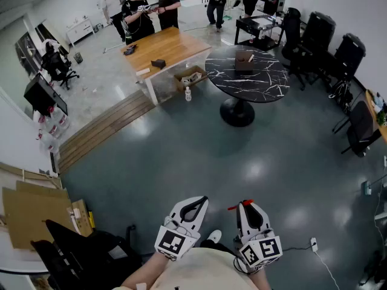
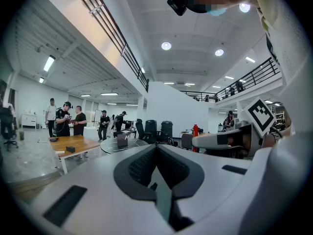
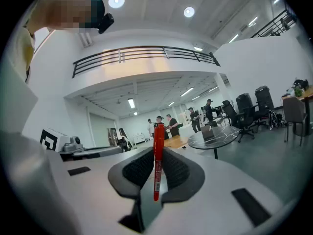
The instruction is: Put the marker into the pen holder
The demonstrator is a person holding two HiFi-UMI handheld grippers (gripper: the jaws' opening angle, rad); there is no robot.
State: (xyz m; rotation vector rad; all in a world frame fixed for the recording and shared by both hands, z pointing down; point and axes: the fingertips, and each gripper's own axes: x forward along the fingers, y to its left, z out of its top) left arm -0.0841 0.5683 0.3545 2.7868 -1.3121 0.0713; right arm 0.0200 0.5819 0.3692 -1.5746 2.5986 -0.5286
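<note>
A red marker (image 3: 158, 160) stands upright between the jaws of my right gripper (image 3: 157, 151), which is shut on it. In the head view its red end (image 1: 232, 208) sticks out to the left of the right gripper (image 1: 245, 204), low in the frame over the grey floor. My left gripper (image 1: 199, 200) is beside it, shut with nothing in it, and its jaws (image 2: 156, 150) meet. A small brown box-like holder (image 1: 244, 61) stands on the round black marble table (image 1: 266, 86) far ahead, well apart from both grippers. That holder (image 3: 207, 131) also shows small in the right gripper view.
A wooden table (image 1: 172, 43) stands left of the round table, with a cardboard box (image 1: 190, 77) and a bottle (image 1: 188, 93) on the floor by it. Several people (image 1: 151, 8) stand beyond. Black office chairs (image 1: 317, 38) line the right. Cardboard and a dark chair (image 1: 72, 249) are near left.
</note>
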